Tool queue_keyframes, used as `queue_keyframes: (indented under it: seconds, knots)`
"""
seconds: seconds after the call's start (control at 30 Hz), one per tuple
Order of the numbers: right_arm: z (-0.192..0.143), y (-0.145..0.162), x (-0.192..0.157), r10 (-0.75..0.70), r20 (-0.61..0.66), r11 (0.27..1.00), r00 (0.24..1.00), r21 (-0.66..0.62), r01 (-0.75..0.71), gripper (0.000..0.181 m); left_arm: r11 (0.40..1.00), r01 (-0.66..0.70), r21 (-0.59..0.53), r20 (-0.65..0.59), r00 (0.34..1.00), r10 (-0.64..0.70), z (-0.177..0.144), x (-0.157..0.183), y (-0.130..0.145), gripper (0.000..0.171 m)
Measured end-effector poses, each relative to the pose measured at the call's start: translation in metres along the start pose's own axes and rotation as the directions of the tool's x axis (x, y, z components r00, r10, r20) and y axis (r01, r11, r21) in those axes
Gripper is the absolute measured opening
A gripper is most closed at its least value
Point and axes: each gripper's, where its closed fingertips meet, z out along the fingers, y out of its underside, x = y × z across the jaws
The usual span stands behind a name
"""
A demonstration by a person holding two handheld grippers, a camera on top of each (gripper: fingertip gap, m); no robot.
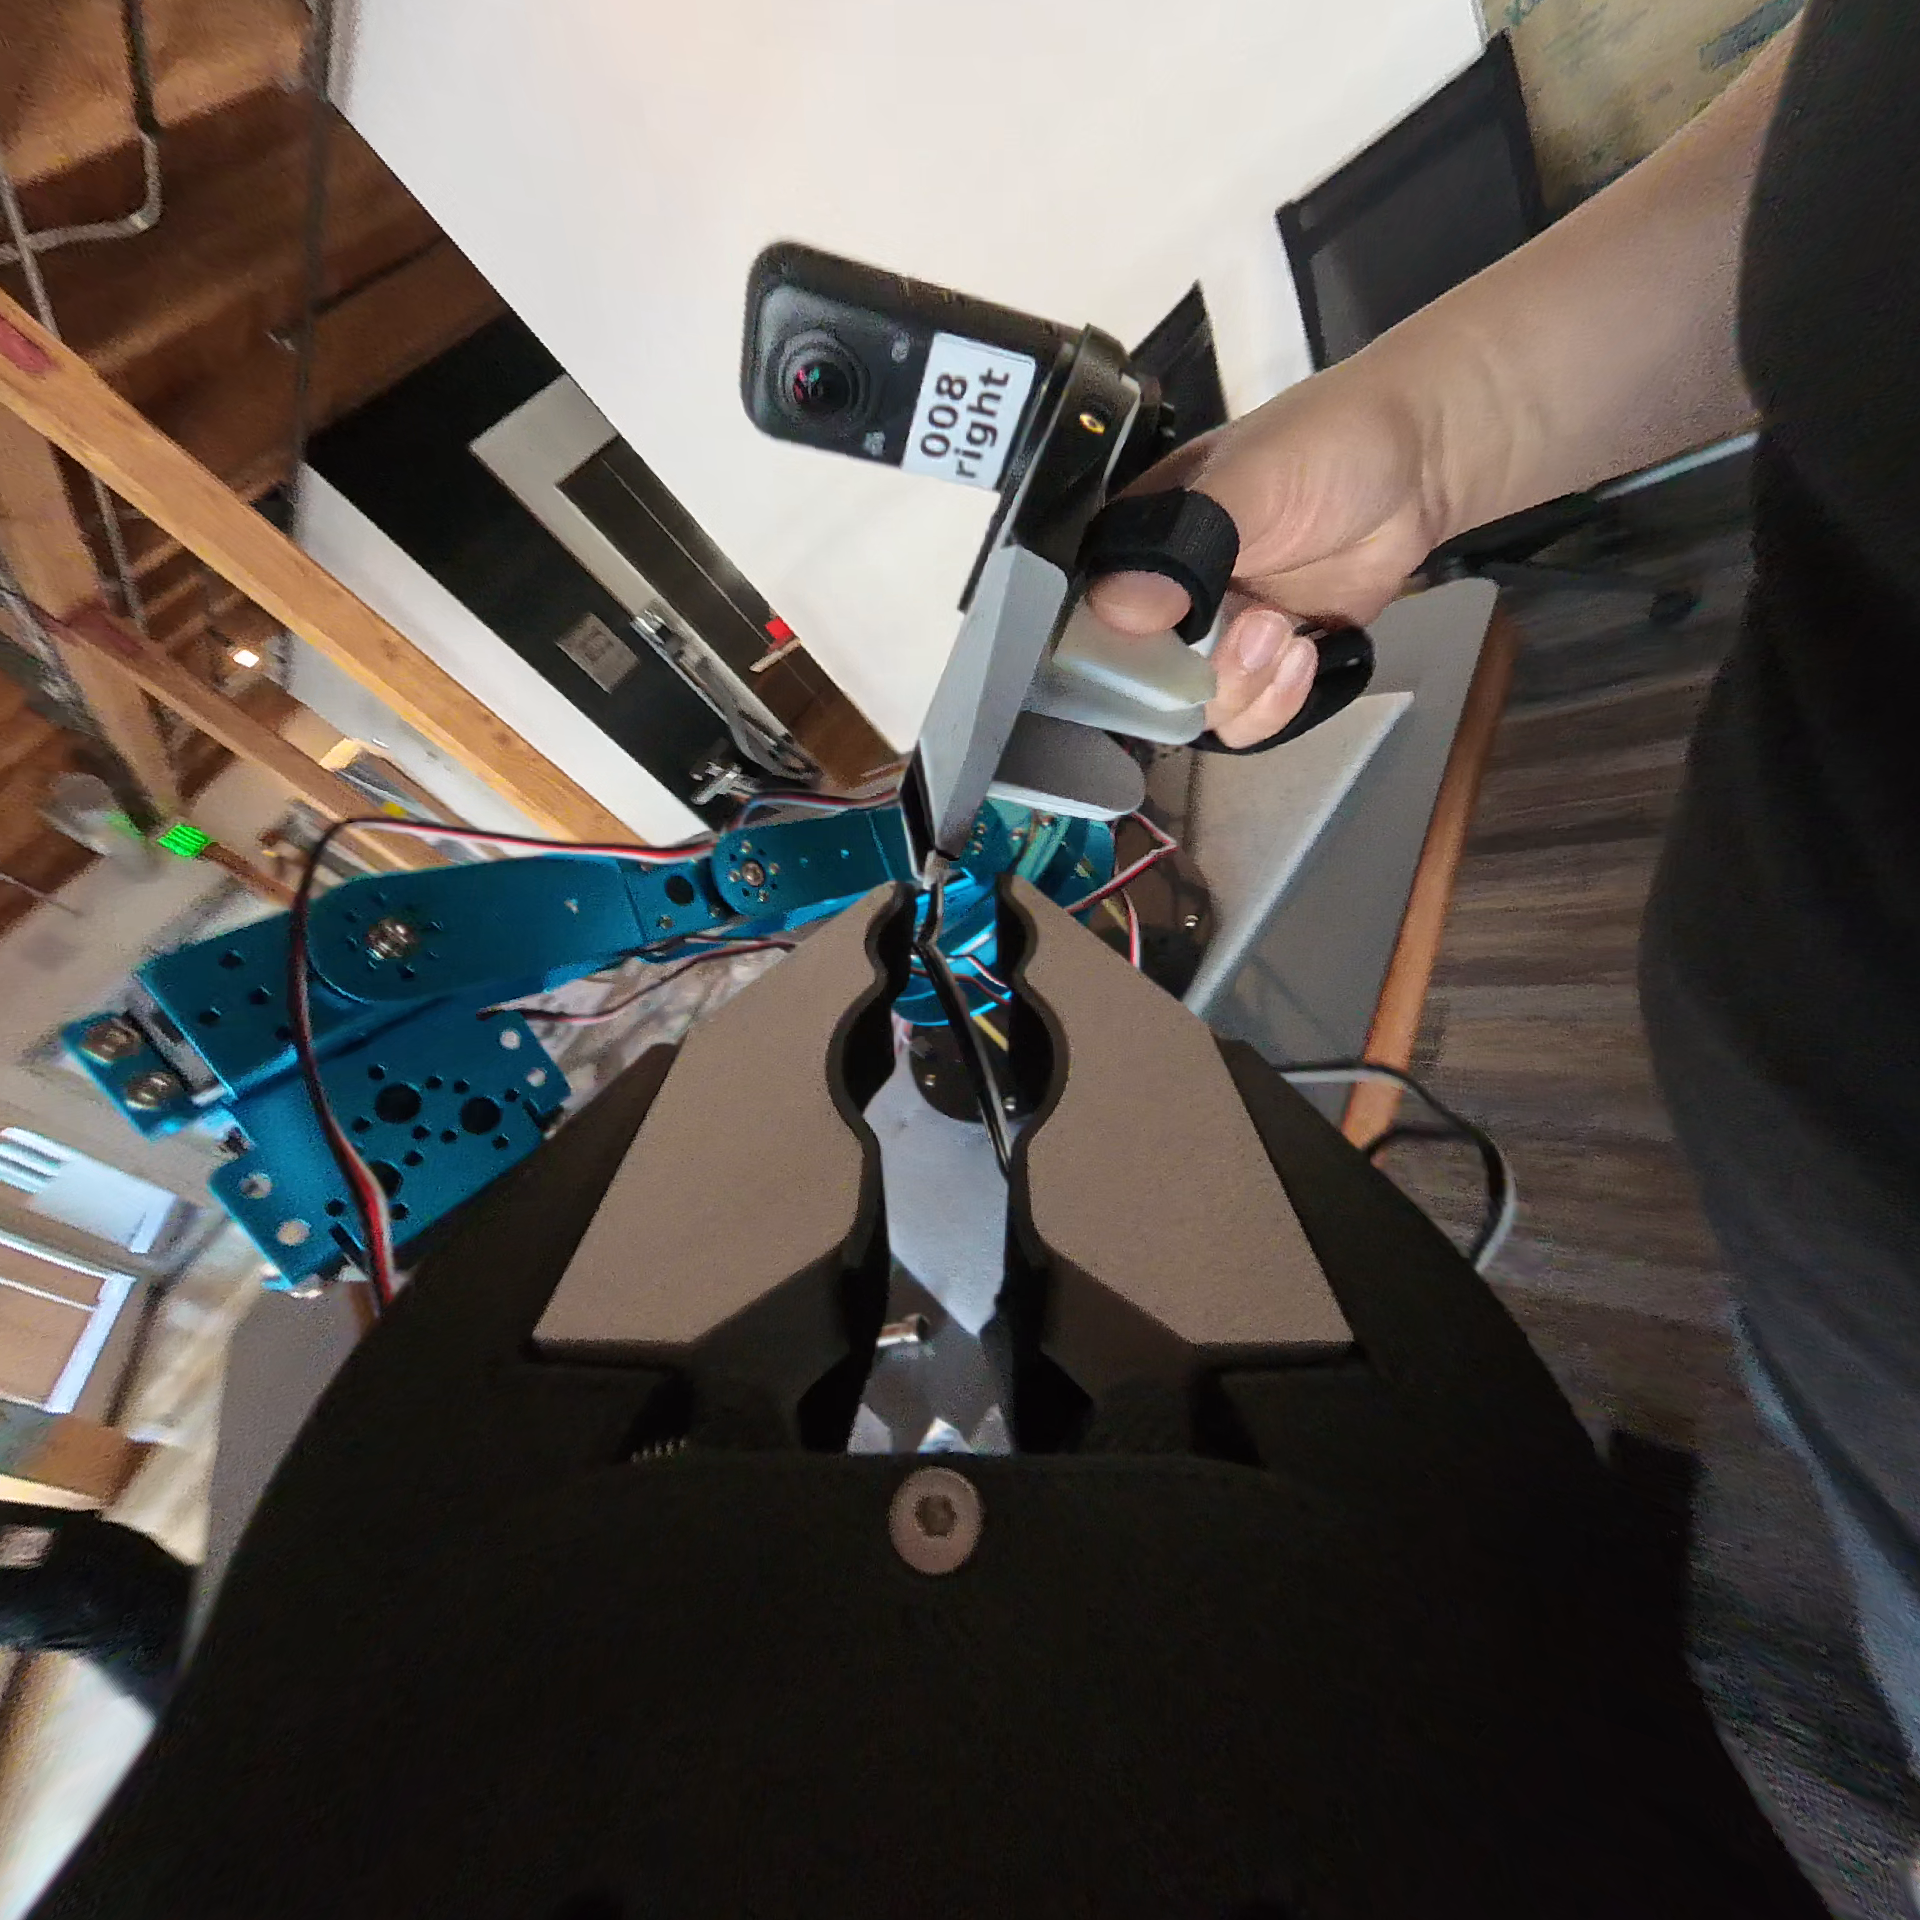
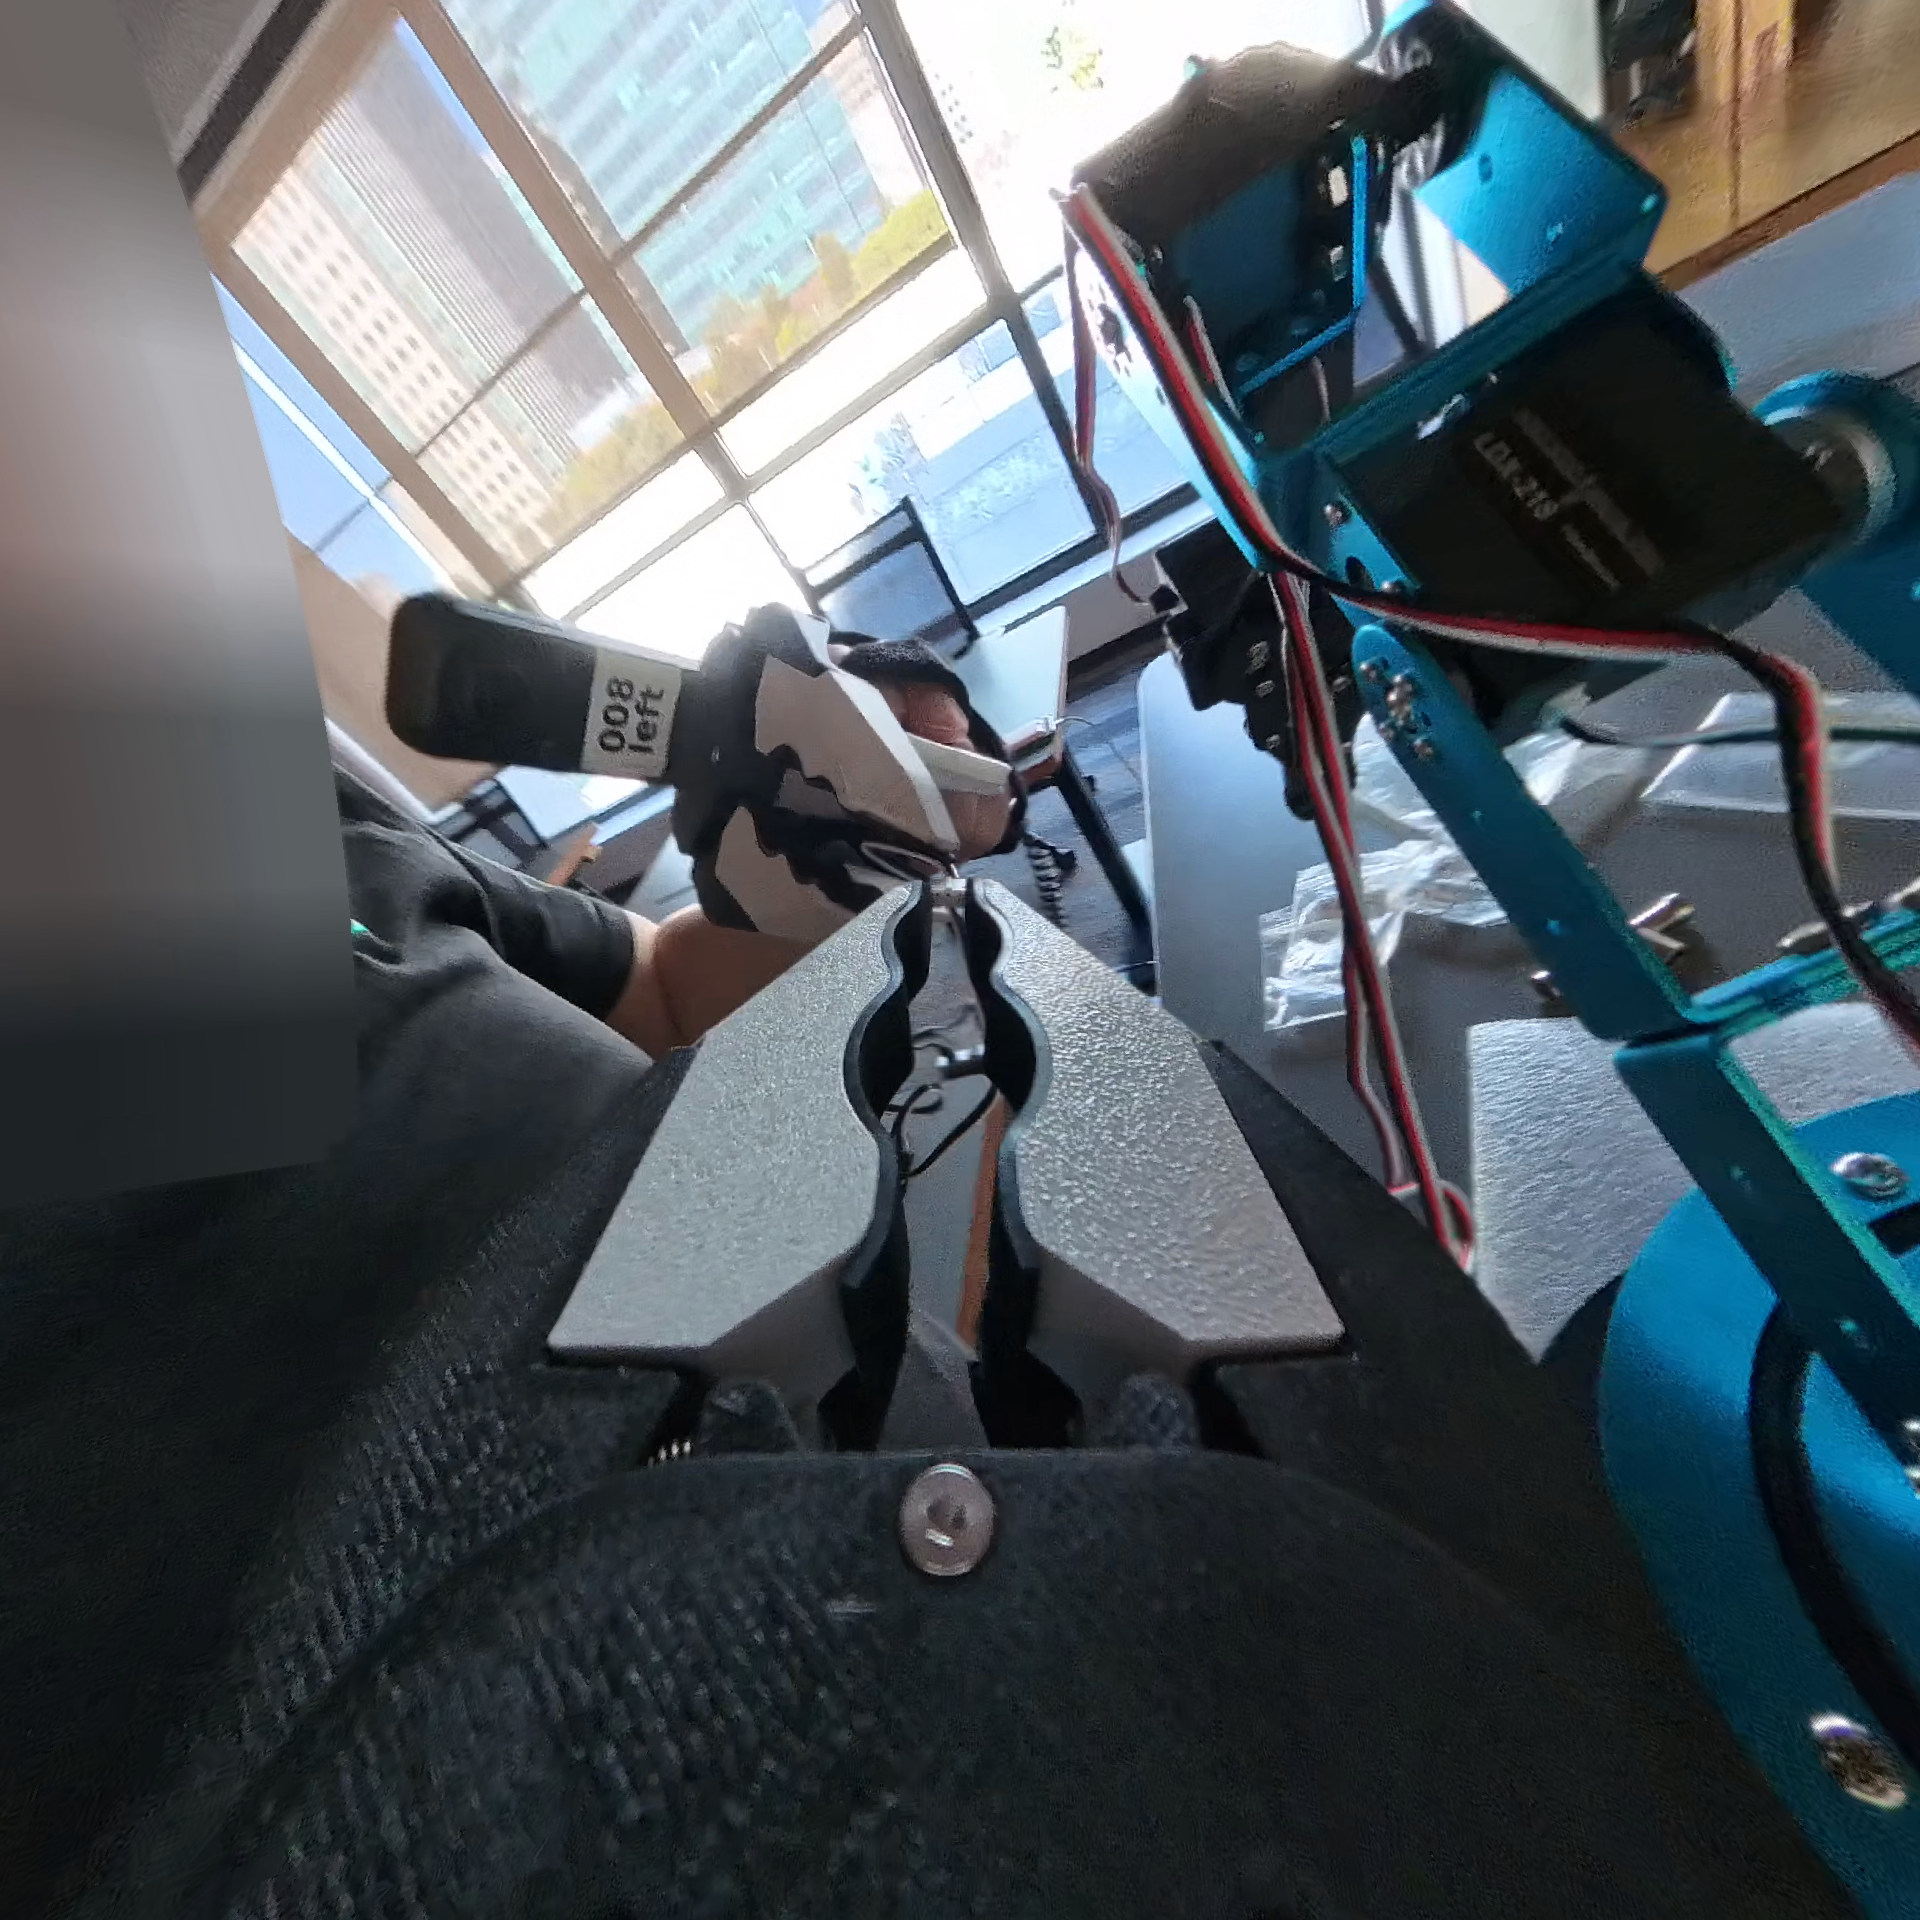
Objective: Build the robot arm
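Note:
A blue metal robot arm (image 1: 436, 966) with servo motors and red, white and black wires lies over the table; it also fills the right of the right wrist view (image 2: 1455, 312). My left gripper (image 1: 951, 899) is open by a narrow gap, with a thin black wire (image 1: 961, 1029) running between its jaws. My right gripper (image 2: 948, 896) is nearly closed on a small metal wire end (image 2: 945, 886). The two grippers meet tip to tip: the right gripper (image 1: 928, 857) comes down from above, and the left gripper (image 2: 951, 868) shows just beyond the right one's tips.
A person's hand (image 1: 1351, 499) holds the right gripper's handle. A grey table (image 1: 1299, 831) carries clear plastic bags (image 2: 1382, 883) and a grey mat (image 2: 1558, 1164). A black monitor (image 1: 1423, 197) stands behind, and a large window (image 2: 623, 312) lies beyond. My two grippers' fingertips are within a few centimetres of each other.

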Motion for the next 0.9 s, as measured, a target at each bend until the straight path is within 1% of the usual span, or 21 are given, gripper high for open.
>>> queue_keyframes:
  seconds: [0.07, 0.23, 0.43, 0.53, 0.67, 0.83, 0.9]
  knots:
    - [-0.0015, 0.0032, -0.0008, 0.055, 0.026, 0.998, 0.998, -0.015, -0.054, 0.003, 0.999, -0.032, 0.003, 0.019, 0.999, 0.032, 0.0025, 0.0001, -0.0023, 0.007]
    - [-0.0051, 0.0047, -0.0028, 0.14, 0.074, 0.99, 0.987, -0.021, -0.139, 0.003, 0.999, -0.042, 0.007, 0.014, 0.999, 0.042, 0.0076, 0.004, -0.0043, 0.001]
    - [-0.0065, 0.0066, -0.0052, 0.212, 0.12, 0.977, 0.97, -0.045, -0.208, 0.003, 0.999, -0.046, 0.007, 0.008, 0.999, 0.046, 0.0074, 0.0067, -0.007, 0.001]
    - [-0.0067, 0.006, -0.0067, 0.237, 0.137, 0.971, 0.962, -0.052, -0.232, 0.003, 0.999, -0.04, 0.021, 0.009, 0.999, 0.039, 0.0069, 0.0078, -0.0089, 0.005]
    - [-0.0047, 0.0084, -0.007, 0.267, 0.149, 0.963, 0.952, -0.075, -0.259, 0.003, 0.998, -0.054, 0.021, 0.017, 0.998, 0.054, 0.0075, 0.0087, -0.0086, 0.001]
    - [-0.0038, 0.0084, -0.007, 0.285, 0.169, 0.958, 0.943, -0.077, -0.276, 0.003, 0.999, 0.024, 0.044, 0.007, 1.0, -0.025, 0.0067, 0.008, -0.0083, 0.001]
    - [-0.0027, 0.0077, -0.0057, 0.301, 0.166, 0.953, 0.939, -0.076, -0.292, 0.003, 0.998, 0.028, 0.049, 0.022, 0.999, -0.029, 0.0062, 0.0067, -0.0074, 0.001]
